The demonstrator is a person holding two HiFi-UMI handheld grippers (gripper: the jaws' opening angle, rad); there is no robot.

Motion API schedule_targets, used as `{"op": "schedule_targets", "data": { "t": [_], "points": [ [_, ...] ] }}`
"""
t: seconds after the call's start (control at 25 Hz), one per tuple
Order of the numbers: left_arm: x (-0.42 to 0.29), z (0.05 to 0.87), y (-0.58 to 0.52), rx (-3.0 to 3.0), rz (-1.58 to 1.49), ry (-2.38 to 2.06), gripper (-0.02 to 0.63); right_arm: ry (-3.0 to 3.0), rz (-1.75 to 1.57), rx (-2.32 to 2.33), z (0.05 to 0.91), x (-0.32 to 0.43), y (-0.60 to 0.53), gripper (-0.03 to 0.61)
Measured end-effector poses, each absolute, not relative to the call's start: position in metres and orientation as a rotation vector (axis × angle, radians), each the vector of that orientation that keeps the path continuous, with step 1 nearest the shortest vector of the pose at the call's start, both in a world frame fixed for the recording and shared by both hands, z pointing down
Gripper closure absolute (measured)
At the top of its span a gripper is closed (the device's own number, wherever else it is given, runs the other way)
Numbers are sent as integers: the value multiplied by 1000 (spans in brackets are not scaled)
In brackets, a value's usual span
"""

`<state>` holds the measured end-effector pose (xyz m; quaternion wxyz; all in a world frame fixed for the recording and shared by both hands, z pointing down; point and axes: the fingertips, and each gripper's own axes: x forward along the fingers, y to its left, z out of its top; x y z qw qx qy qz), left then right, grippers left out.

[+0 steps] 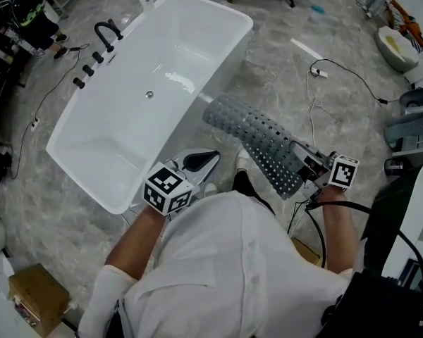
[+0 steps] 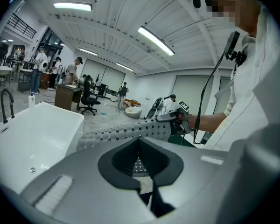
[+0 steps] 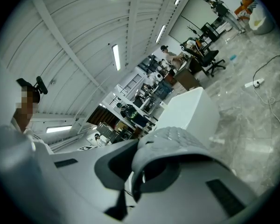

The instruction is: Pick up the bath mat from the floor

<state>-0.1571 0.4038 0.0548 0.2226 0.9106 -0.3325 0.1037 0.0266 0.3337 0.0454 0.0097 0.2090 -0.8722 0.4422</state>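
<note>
Right gripper (image 1: pixel 301 158) clamps one end of the bath mat (image 1: pixel 257 138), its length reaching toward the bathtub (image 1: pixel 77 153); left gripper (image 1: pixel 203 161) sits closed, empty.

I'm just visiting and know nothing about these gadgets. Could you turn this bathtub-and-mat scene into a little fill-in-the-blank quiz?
1. The gripper clamping the grey perforated rubber bath mat is the person's ___ one.
2. Beside the mat stands a white freestanding ___ with black taps.
3. The left gripper, its jaws together, holds ___.

Missing words: right; bathtub; nothing.
</note>
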Motion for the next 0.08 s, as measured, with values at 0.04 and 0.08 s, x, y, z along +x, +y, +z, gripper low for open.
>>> {"op": "schedule_targets", "data": {
  "t": [0.04, 0.08],
  "points": [
    [-158, 55, 404, 2513, 288, -920, 607, -2723, 1390, 650, 46, 26, 334, 566],
    [-160, 54, 404, 2511, 289, -922, 607, -2723, 1398, 648, 46, 25, 335, 566]
  ]
}}
